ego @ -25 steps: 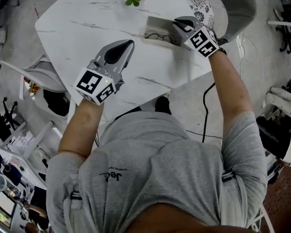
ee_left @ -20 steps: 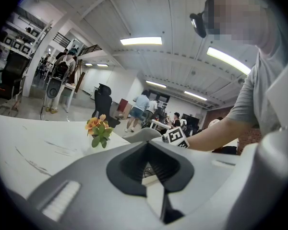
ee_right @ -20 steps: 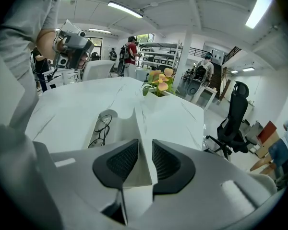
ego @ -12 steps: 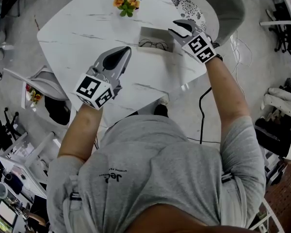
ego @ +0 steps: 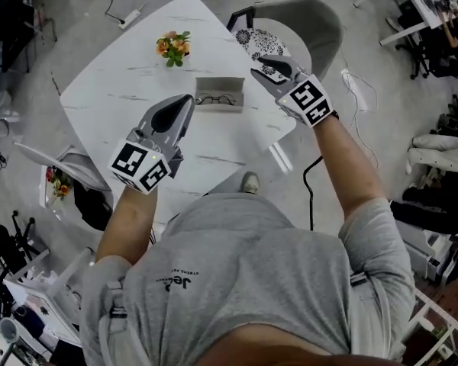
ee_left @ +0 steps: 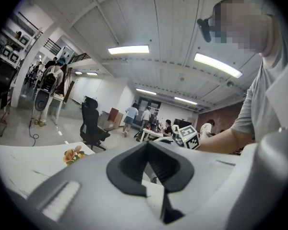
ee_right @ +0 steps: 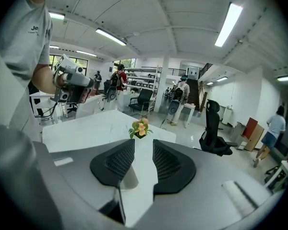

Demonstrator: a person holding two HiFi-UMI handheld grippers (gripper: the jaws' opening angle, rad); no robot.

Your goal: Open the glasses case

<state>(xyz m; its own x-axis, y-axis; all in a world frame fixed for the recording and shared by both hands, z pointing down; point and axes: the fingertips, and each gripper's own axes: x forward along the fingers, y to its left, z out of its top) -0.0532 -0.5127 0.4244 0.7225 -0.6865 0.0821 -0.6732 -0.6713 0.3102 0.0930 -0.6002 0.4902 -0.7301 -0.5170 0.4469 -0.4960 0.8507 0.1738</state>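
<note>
On the table, case open, both claws up off it.
Case (ego: 219, 94) lies mid-table (ego: 122, 82), glasses showing inside, between my left claw (ego: 185, 100) and right claw (ego: 259, 58) and well below both. I judge it light, stiff-shelled and smooth, its glasses fragile; the lid's free edge is the place to grip, base steadied. Left claw's jaws are closed together, empty; right claw's jaws have just been opening to a narrow gap, nothing between them.
</note>
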